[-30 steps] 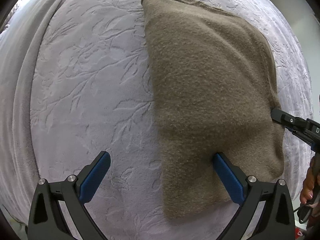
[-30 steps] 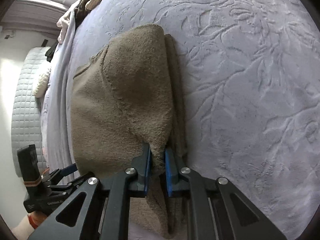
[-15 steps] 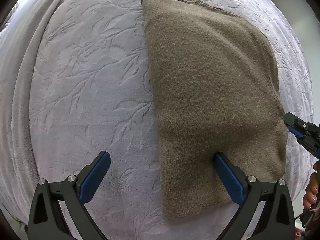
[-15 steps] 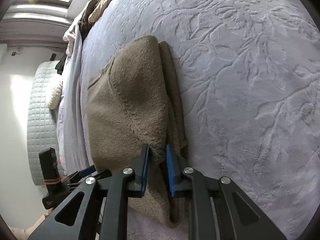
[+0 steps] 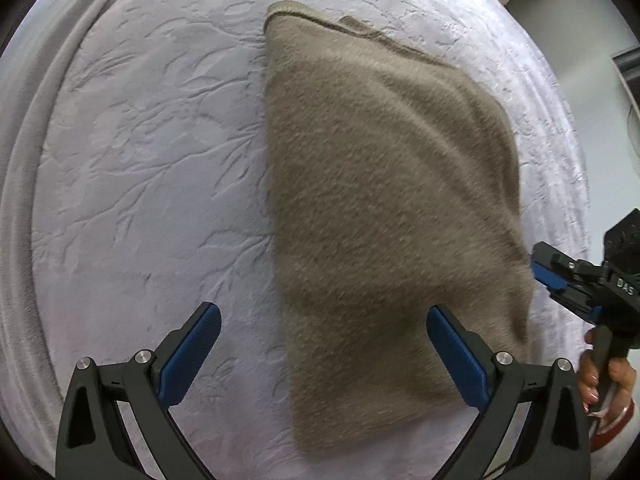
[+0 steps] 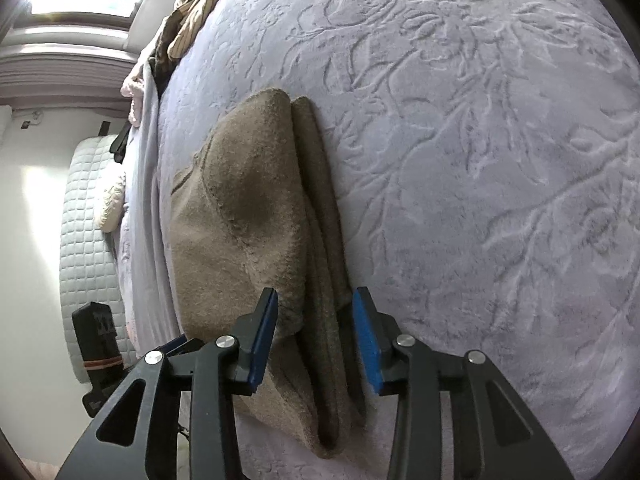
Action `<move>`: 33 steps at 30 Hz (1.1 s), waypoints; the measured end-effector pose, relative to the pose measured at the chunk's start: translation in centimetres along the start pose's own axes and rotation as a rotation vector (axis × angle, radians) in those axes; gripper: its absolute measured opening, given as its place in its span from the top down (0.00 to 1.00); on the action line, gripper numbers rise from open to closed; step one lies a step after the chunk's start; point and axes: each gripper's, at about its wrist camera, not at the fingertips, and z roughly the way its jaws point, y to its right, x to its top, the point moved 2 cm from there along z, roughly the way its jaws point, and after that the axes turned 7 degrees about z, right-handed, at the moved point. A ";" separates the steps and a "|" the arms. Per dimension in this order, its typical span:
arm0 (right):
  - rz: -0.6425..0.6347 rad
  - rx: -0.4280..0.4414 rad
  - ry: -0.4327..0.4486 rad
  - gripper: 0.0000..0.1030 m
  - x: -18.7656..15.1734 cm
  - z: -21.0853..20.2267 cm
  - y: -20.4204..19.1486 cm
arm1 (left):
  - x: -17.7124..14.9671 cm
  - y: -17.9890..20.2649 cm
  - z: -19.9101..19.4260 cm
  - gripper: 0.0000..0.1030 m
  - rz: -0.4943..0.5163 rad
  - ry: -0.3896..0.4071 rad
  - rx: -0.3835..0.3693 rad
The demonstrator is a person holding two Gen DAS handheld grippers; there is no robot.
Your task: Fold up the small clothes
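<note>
Bed [image 5: 132, 168] under pale lilac leaf-embossed cover. Folded tan fleece garment [image 5: 384, 208] flat near one edge. Crumpled striped clothes [image 6: 196, 12] heaped toward far corner.

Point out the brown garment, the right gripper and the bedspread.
brown garment [image 5: 384, 208]: left wrist view, middle of its folded top layer.
right gripper [image 6: 316, 336]: right wrist view, midway between its blue-padded fingertips.
bedspread [image 5: 152, 152]: left wrist view, bare embossed patch beside the garment.

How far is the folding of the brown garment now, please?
Done: the brown garment lies folded in layers on the bedspread. In hand: the right tongs have just been opening and no longer pinch its edge; the left tongs stand wide open. Left: possibly another fold.
</note>
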 end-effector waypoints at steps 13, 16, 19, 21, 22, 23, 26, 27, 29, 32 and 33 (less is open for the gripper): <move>-0.116 0.017 -0.098 0.49 4.9 3.4 -0.9 | 1.4 0.6 2.1 0.00 0.075 -0.030 -0.140; -0.110 0.068 -0.148 0.48 6.0 4.7 -0.6 | 1.6 0.9 2.7 0.00 0.084 -0.026 -0.151; -0.115 0.109 -0.172 0.47 6.4 5.4 -0.7 | 1.7 1.0 2.7 0.00 0.070 -0.014 -0.169; -0.127 0.143 -0.182 0.45 6.5 5.7 -1.2 | 2.1 1.3 2.6 0.00 0.057 -0.003 -0.162; -0.134 0.162 -0.185 0.44 6.5 5.8 -1.4 | 2.3 1.3 2.5 0.00 0.051 0.001 -0.159; -0.141 0.180 -0.188 0.44 6.6 6.0 -1.6 | 2.4 1.2 2.5 0.00 0.046 0.005 -0.159; -0.124 0.227 -0.198 0.41 6.9 6.9 -1.3 | 2.3 1.0 3.1 0.00 0.046 0.011 -0.164; -0.106 0.242 -0.203 0.41 7.0 7.1 -1.1 | 2.3 0.7 3.4 0.00 0.040 0.005 -0.170; -0.064 0.254 -0.201 0.44 7.1 7.5 -0.5 | 2.2 0.3 3.4 0.05 0.018 0.007 -0.179; -0.053 0.263 -0.192 0.65 6.6 7.1 -0.7 | 2.1 0.7 2.3 0.31 0.026 0.046 -0.176; -0.046 0.283 -0.186 0.70 6.4 6.8 -0.9 | 2.0 0.7 1.9 0.40 0.038 0.056 -0.175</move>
